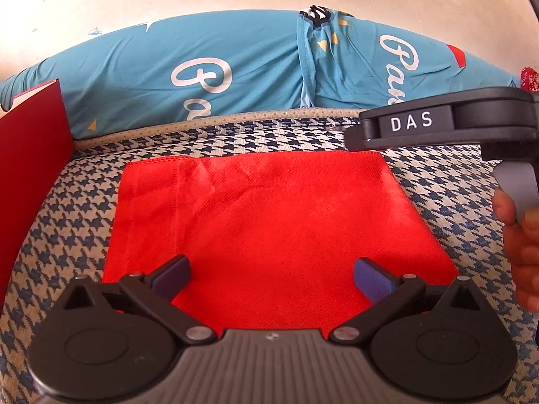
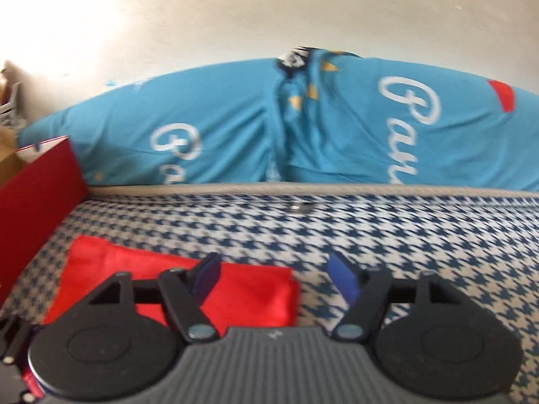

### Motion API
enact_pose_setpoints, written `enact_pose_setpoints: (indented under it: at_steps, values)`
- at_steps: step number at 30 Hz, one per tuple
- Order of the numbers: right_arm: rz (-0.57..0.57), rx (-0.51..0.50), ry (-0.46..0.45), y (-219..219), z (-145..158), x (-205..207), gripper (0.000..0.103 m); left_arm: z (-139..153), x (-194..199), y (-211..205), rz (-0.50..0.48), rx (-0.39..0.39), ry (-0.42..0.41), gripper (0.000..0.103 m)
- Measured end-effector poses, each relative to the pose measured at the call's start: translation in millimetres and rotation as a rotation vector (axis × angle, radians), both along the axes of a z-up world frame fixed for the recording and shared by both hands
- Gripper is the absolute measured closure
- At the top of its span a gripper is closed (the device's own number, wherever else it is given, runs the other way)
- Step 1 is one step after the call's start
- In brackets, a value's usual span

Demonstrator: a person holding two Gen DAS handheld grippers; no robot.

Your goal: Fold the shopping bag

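Observation:
The red shopping bag point(image 1: 269, 219) lies flat as a folded rectangle on the blue-and-white houndstooth cover point(image 1: 84, 185). My left gripper point(image 1: 274, 277) hovers over the bag's near edge, open, with nothing between its blue pads. In the right wrist view the bag point(image 2: 161, 279) lies low on the left. My right gripper point(image 2: 276, 276) is open above the bag's right edge. Its left finger point(image 2: 207, 274) is over the red fabric and its right finger over the cover. The pads hold nothing. Its black housing marked DAS point(image 1: 411, 123) shows above the bag's far right corner in the left wrist view.
A long blue cushion point(image 1: 235, 74) with white lettering lies along the far edge against a pale wall. A dark red box point(image 1: 30, 168) stands at the left. A person's hand point(image 1: 518, 235) grips the right gripper's handle. A small zipper pull point(image 2: 299, 207) sits near the cover's piping.

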State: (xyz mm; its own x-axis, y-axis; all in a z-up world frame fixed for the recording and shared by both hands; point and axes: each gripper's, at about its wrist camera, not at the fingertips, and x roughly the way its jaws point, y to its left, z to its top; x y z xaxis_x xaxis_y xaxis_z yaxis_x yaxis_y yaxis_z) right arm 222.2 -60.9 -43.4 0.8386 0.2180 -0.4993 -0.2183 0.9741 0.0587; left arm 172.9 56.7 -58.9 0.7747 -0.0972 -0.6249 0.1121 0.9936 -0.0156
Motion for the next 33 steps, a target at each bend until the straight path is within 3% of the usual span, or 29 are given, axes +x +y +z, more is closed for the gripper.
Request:
enact_pose_setpoints:
  at_steps: [3, 9, 18, 33]
  values:
    - [0.104, 0.015, 0.005, 12.2, -2.0, -1.1, 0.056, 0.0, -0.2, 0.9, -0.002, 0.000, -0.002, 0.000]
    - [0.167, 0.061, 0.100, 19.4, -14.8, 1.4, 0.057, -0.2, -1.4, 1.3, -0.002, 0.002, -0.005, 0.000]
    - [0.140, -0.062, 0.093, 29.2, -22.5, 6.1, 0.058, 0.2, -3.1, 1.6, -0.006, 0.008, -0.006, 0.000]
    - [0.131, -0.084, 0.058, 22.4, -28.8, -1.6, 0.056, 3.4, -6.4, 14.3, 0.029, 0.017, -0.002, 0.000]
